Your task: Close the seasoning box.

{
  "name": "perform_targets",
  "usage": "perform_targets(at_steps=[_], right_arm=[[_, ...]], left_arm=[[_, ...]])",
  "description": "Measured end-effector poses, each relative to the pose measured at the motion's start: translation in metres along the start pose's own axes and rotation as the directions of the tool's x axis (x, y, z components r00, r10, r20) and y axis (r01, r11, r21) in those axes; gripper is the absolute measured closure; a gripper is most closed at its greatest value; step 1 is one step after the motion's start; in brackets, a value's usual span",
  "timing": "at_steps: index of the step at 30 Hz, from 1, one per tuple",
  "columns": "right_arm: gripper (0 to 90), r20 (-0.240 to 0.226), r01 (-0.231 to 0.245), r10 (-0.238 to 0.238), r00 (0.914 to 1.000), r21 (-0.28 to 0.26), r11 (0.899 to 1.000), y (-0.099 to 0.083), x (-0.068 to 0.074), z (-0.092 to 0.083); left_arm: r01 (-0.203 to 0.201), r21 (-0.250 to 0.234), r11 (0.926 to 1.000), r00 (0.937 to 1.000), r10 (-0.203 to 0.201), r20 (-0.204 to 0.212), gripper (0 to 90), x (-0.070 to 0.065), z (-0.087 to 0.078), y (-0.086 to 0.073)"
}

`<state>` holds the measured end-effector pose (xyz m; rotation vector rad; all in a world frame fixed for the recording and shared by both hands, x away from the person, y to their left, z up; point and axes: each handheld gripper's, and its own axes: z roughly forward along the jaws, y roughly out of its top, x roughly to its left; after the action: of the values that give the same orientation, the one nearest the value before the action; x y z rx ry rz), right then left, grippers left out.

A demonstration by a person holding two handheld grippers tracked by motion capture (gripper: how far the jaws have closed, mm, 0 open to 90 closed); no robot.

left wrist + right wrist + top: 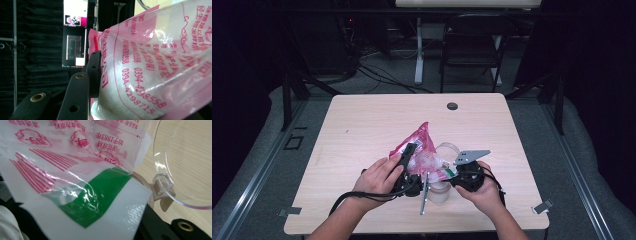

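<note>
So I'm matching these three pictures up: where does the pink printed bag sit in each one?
High view: pink bag at table centre, between both grippers.
Left gripper view: bag covers the right side, against the black jaws.
Right gripper view: bag spreads across left and centre.
Shared landmark: the clear lid beside the bag, in the high and right gripper views.

1. A plastic bag (75, 170) hangs close in front of the camera, clear film printed with red characters and red stripes, with a green band and a white patch lower down.
2. Right of the bag lies a clear round lid (160, 157), its small square tab pointing toward the bag's lower corner.
3. Just under that tab, a beige rim (152, 195) peeks out from behind the bag.
4. Below the bag, at the lower right, a black jaw with a brass-ringed hole shows.
5. Pale wooden table (190, 157) lies beyond the lid.
</note>
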<state>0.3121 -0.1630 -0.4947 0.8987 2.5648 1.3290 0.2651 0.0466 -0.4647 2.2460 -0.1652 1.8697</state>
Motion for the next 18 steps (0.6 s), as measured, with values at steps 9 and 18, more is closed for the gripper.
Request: perform_targets(at_steps=[9,18], right_arm=[[90.0,-0.001,-0.004,0.004,1.0000,-0.004,1.000,-0.0005,-0.0009,-0.0004],[90.0,-0.005,-0.007,0.007,1.0000,-0.002,1.000,-0.0007,-0.0012,-0.0002]], left_arm=[[-0.025,0.006,0.9997,0.9996,0.025,0.013,67.5,0.0011,-0.0007,0.0015],[-0.054,0.012,0.9985,0.9982,0.053,0.025,67.6,0.0031,-0.0004,0.0029]])
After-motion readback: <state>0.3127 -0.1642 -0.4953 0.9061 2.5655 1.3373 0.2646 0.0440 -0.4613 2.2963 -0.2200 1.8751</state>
